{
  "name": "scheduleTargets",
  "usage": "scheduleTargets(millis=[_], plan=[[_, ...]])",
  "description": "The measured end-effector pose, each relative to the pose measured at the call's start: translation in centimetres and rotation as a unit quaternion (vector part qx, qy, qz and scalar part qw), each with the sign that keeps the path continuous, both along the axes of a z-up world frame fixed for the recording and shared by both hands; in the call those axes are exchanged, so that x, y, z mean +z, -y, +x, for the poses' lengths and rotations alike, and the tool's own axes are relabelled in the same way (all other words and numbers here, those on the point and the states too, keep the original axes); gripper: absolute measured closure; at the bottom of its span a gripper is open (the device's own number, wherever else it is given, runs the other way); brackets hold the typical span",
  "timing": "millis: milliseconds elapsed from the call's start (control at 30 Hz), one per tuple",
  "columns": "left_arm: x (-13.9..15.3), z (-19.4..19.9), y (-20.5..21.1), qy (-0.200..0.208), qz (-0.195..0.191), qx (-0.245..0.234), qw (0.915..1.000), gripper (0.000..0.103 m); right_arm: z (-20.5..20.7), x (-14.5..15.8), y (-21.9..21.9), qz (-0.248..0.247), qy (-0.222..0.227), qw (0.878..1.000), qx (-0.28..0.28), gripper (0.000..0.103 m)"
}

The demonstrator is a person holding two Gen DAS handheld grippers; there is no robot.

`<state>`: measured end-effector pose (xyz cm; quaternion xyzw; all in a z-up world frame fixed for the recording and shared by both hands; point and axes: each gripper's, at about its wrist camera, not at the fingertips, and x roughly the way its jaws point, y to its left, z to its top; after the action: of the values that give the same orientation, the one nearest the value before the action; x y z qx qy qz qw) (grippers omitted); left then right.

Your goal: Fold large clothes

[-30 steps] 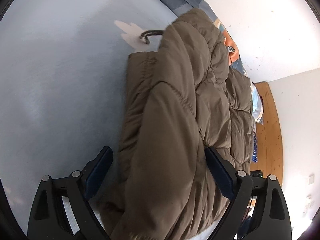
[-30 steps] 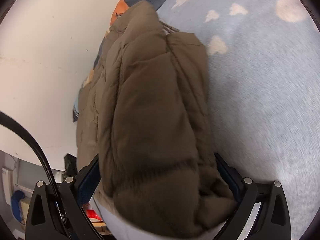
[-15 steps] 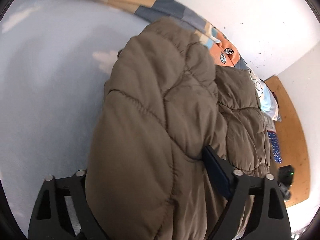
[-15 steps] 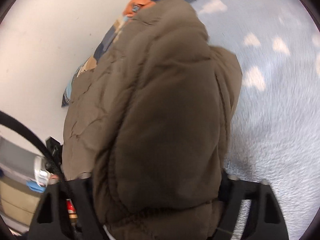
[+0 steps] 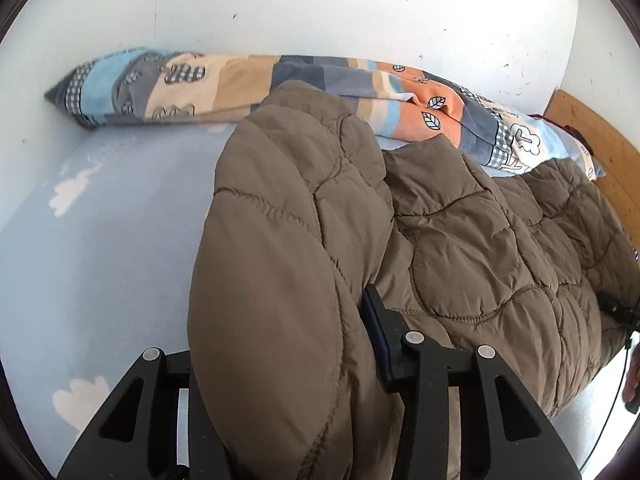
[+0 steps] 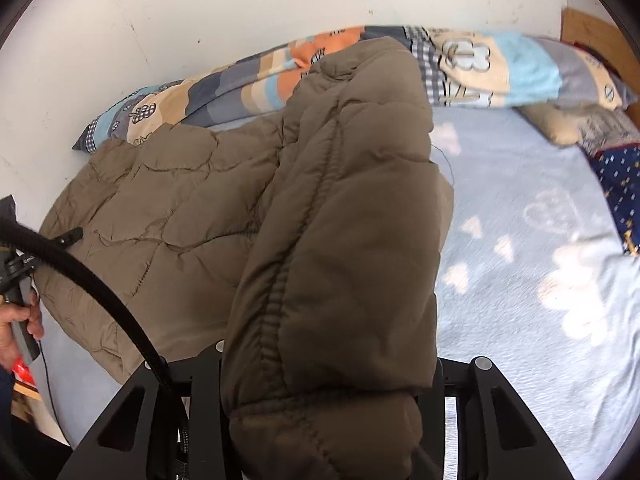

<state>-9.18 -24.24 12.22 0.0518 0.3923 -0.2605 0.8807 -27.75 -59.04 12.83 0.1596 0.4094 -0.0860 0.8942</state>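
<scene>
Here, near to far:
Left tool (image 5: 280,364): bottom centre of the left wrist view; its jaws have just been closing and now pinch a thick roll of the brown quilted jacket (image 5: 460,248), the dark pad on the right pressed into the fabric.
Right tool (image 6: 332,364): bottom centre of the right wrist view; its jaws have just been closing too, clamped on a puffy fold of the jacket that bulges between the fingers and hides the pads.
Jacket: lifted at both gripped folds; the rest lies on the bed, spreading to the right in the left view and to the left in the right view.
Bedsheet (image 6: 520,240): pale blue with white clouds, bare beside the jacket.
Hand (image 6: 16,328): left edge of the right view, holding the other tool's handle.
Patchwork blanket (image 5: 240,84): bunched along the white wall (image 5: 320,8), behind the jacket.
Wooden board (image 5: 600,136): upper right.
</scene>
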Motion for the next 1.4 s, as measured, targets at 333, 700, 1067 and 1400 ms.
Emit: scheduleTargets(millis=[333, 700, 1067, 1400], plan=[[0.9, -0.8, 0.1, 0.014, 0.019, 0.000, 0.9997, 0.061, -1.5, 1.4, -0.3, -0.030, 0.003, 1.000, 0.002, 0.059], [3.4, -4.7, -0.6, 0.051, 0.030, -0.011, 0.9982, 0.062, -3.6, 3.8, -1.5, -0.051, 0.015, 0.999, 0.001, 0.059], [4.4, -11.8, -1.3, 0.078, 0.032, -0.027, 0.9961, 0.069, -9.4, 5.3, -3.7, -0.060, 0.017, 0.998, -0.018, 0.059], [-0.5, -11.5, -3.2, 0.015, 0.057, 0.010, 0.9982, 0.061, -13.4, 2.5, -4.6, -0.049, -0.021, 0.997, -0.050, 0.059]])
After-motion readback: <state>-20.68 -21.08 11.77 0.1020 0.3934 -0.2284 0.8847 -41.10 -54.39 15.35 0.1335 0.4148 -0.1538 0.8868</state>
